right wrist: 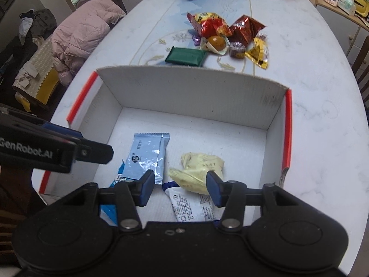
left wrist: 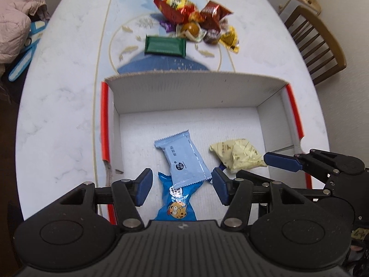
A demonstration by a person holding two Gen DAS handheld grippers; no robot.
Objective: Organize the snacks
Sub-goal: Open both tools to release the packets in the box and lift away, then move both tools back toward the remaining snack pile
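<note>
From the left wrist view, our left gripper [left wrist: 182, 188] hangs over the near side of the white cardboard box [left wrist: 184, 92], jaws apart and empty. Below it a pale blue wrapper [left wrist: 184, 159] lies across a dark blue cookie packet [left wrist: 176, 204], and a cream pouch [left wrist: 239, 155] sits toward the box's right wall. Beyond the far wall, on the table [left wrist: 64, 97], a green bar [left wrist: 165, 45] lies in front of a heap of red and yellow sweets [left wrist: 198, 20].

From the right wrist view, our right gripper [right wrist: 180, 189] also stands apart, holding nothing, above the cream pouch [right wrist: 200, 170] and a white sachet [right wrist: 193, 207], whose print we cannot read. The green bar [right wrist: 185, 56] looks light, flat and fairly stiff; we judge its slick film wants a grip across the short sides. The crinkly sweets [right wrist: 228, 32] should crush easily, so pinch them at their twisted ends.
</note>
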